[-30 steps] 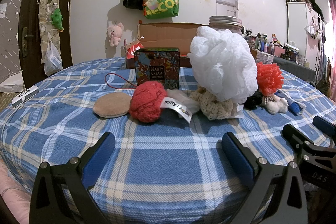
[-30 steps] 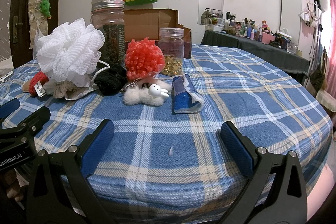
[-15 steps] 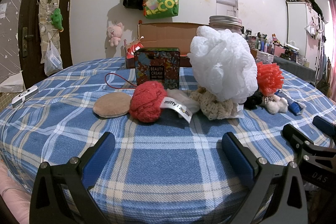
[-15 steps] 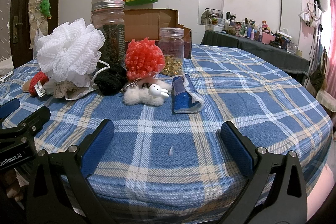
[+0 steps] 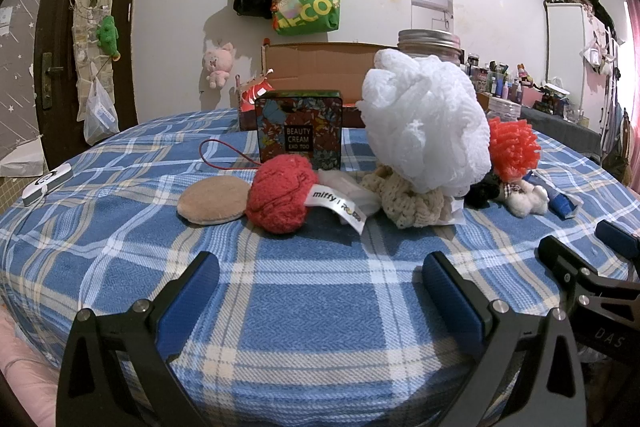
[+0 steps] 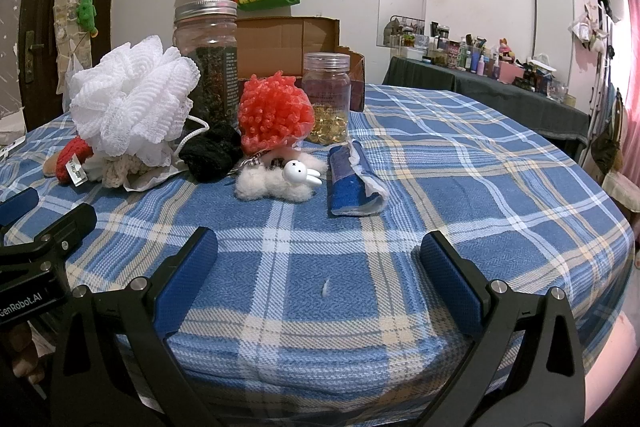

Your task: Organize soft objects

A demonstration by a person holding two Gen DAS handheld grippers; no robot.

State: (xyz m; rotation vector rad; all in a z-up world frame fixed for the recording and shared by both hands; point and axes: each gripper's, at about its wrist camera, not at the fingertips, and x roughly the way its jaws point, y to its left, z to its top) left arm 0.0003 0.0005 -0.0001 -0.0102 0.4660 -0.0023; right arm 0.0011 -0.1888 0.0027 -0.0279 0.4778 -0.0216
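Soft things lie in a row on the blue plaid table [image 5: 320,307]. A tan pad [image 5: 214,199], a red knit ball [image 5: 280,197] with a white tag, a cream crochet piece [image 5: 412,203] and a large white mesh puff [image 5: 428,131] show in the left wrist view. An orange-red puff [image 6: 274,113], a black scrunchie [image 6: 210,155], a white fluffy rabbit charm [image 6: 276,183] and a folded blue cloth [image 6: 352,183] show in the right wrist view. My left gripper [image 5: 320,291] and right gripper [image 6: 318,283] are open and empty, short of the row.
A patterned tin [image 5: 300,129] stands behind the red ball. A tall jar [image 6: 206,63] and a small jar [image 6: 328,95] stand behind the puffs. An open cardboard box [image 6: 288,43] is at the back. A white device [image 5: 46,183] lies at the table's left edge.
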